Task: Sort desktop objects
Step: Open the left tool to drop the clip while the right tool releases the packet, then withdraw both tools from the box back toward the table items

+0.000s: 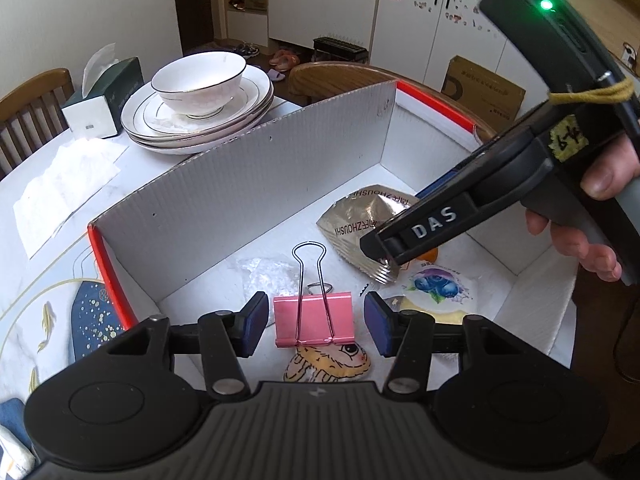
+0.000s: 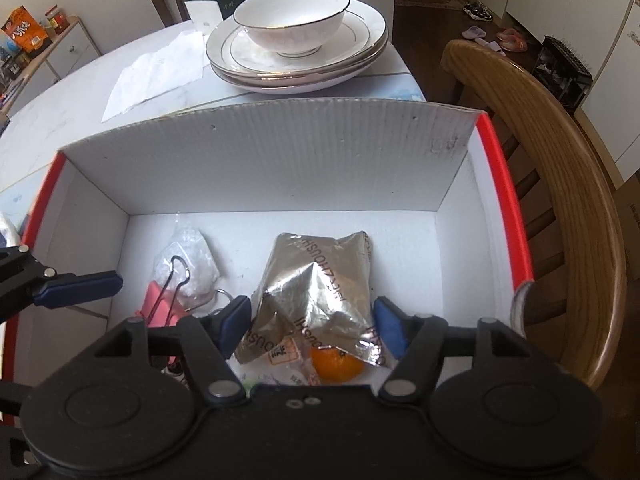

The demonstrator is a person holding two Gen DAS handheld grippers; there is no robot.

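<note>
A white cardboard box (image 1: 248, 184) with red edges stands on the table. In it lie a pink binder clip (image 1: 314, 318), a silver foil packet (image 1: 360, 216), a clear plastic bag (image 1: 268, 276), a mandarin (image 2: 336, 366) and sticker-like packets (image 1: 436, 284). My left gripper (image 1: 316, 322) is open, its blue pads on either side of the clip, apart from it. My right gripper (image 2: 312, 322) is open over the foil packet (image 2: 316, 280), pads on either side. The clip also shows in the right wrist view (image 2: 160, 308).
A bowl (image 1: 200, 80) on stacked plates (image 1: 192, 128), a tissue box (image 1: 108, 96) and loose tissues (image 1: 68, 184) lie behind the box. A wooden chair (image 2: 560, 200) stands close on the right. The box's tall back flap (image 2: 272, 156) rises behind the contents.
</note>
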